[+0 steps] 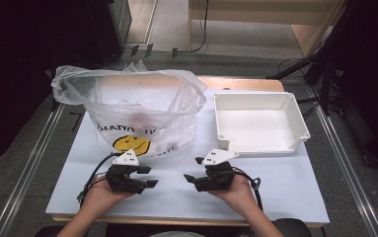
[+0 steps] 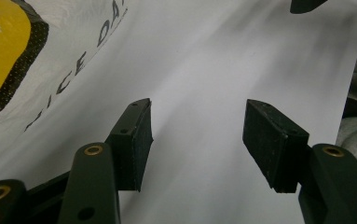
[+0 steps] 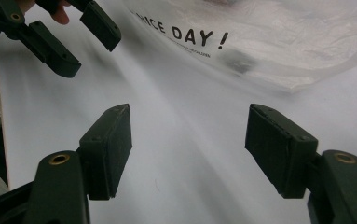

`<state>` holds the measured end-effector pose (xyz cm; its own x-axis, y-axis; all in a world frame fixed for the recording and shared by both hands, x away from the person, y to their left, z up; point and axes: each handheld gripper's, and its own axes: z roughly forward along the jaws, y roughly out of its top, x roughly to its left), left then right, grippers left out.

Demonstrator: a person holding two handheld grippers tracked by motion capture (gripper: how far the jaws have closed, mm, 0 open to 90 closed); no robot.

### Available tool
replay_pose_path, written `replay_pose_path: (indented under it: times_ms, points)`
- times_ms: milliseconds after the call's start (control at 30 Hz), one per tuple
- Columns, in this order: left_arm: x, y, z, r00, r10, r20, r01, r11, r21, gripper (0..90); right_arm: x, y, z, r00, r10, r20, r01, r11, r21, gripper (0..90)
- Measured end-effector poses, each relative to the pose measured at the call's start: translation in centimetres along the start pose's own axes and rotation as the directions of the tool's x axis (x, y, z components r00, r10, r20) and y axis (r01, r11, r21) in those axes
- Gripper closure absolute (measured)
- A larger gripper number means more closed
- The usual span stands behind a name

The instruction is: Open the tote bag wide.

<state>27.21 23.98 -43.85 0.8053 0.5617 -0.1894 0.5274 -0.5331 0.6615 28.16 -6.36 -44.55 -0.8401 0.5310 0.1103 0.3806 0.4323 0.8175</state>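
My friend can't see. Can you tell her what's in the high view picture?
A person's two hands hold a left claw and a right claw, both open, over a white table. Behind them stand a smiley-face plastic bag and an empty white tray.

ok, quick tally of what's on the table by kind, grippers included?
Clear plastic bag with a yellow smiley face and black lettering: 1
White rectangular plastic tray: 1
Black hand-held grippers, fingers apart: 2 (left gripper, right gripper)
Total: 4
Something pinkish shows faintly through the bag; too blurred to count.
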Motion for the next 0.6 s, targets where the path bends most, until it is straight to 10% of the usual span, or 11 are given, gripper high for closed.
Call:
replay_pose_path:
  times_ms: [600]
  points:
    - [-0.02, 0.01, 0.03, 1.0000, -0.001, 0.001, 0.001, 1.0000, 0.001, 42.7, 0.06, 0.00, -0.11, 0.9998, 0.004, 0.021, -0.004, 1.000, -0.018, 36.6]
